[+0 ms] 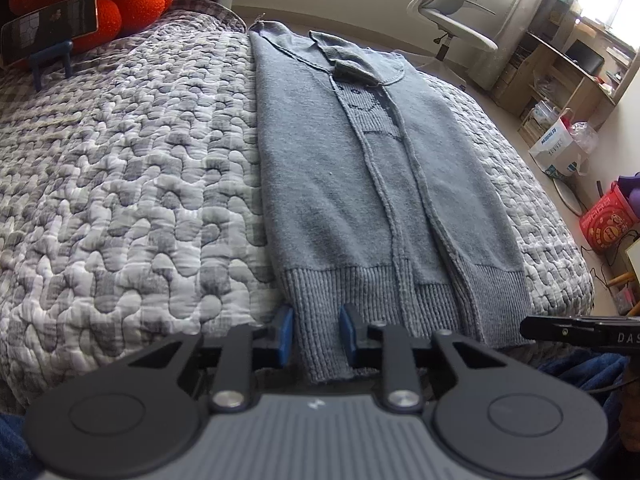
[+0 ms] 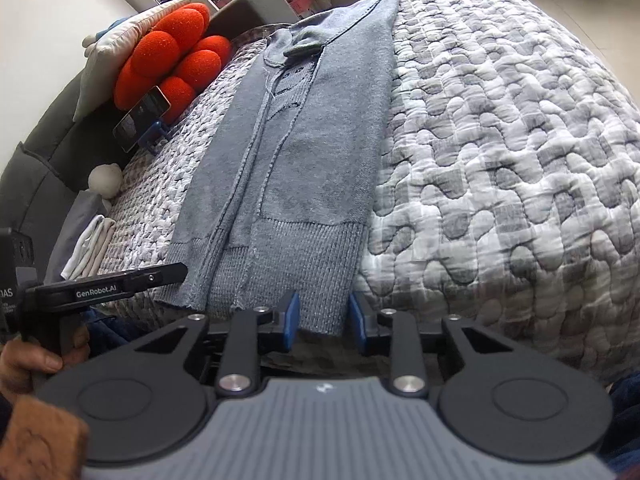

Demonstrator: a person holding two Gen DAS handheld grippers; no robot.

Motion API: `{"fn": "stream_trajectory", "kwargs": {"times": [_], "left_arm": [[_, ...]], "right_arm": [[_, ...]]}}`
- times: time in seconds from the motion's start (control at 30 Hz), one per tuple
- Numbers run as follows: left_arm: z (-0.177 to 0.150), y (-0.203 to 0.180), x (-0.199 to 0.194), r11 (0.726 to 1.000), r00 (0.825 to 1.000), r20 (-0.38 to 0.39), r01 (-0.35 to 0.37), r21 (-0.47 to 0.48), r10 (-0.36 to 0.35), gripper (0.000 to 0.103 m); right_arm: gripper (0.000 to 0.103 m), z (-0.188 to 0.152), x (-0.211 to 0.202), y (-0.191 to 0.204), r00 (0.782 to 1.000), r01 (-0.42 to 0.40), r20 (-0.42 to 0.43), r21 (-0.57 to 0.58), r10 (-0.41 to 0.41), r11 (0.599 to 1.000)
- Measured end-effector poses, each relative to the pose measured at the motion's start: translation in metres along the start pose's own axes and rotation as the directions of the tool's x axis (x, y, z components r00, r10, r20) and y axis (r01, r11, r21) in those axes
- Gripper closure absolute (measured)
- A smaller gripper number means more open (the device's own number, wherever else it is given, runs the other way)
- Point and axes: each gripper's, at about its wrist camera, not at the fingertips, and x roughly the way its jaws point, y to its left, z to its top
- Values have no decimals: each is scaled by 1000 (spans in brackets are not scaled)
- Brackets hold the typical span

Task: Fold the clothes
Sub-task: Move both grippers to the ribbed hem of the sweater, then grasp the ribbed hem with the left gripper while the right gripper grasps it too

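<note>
Grey sweater (image 1: 320, 184) lies flat on quilted bed (image 1: 120, 184), sides folded in. Left gripper (image 1: 316, 338) and right gripper (image 2: 323, 316) both spread apart, ribbed hem between the pads, probably not pinched yet.

Both wrist views low, close at hem, sharing sweater (image 1: 320, 184) lengthwise.
</note>
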Motion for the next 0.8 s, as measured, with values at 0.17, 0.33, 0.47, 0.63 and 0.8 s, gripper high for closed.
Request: {"fn": "stream_trajectory", "kwargs": {"times": [0.17, 0.33, 0.47, 0.63, 0.8], "left_arm": [[2, -1, -1, 1000, 1000, 7, -1, -1, 1, 93], [6, 2, -6, 999, 1000, 13, 10, -34, -10, 96], [11, 5, -10, 997, 999, 16, 33, -72, -32, 96], [17, 5, -14, 992, 998, 21, 58, -109, -56, 96], [23, 4, -18, 988, 997, 32, 79, -134, -75, 96]], "right_arm": [[89, 0, 1, 1, 1000, 8, 6, 2, -8, 1000], [93, 3, -9, 1, 998, -32, 58, 12, 31, 999], [93, 7, -20, 1, 990, -73, 121, 10, 72, 997], [93, 12, -27, 3, 982, -89, 169, 8, 86, 996], [93, 15, -27, 5, 978, -97, 186, 5, 94, 995]]}}
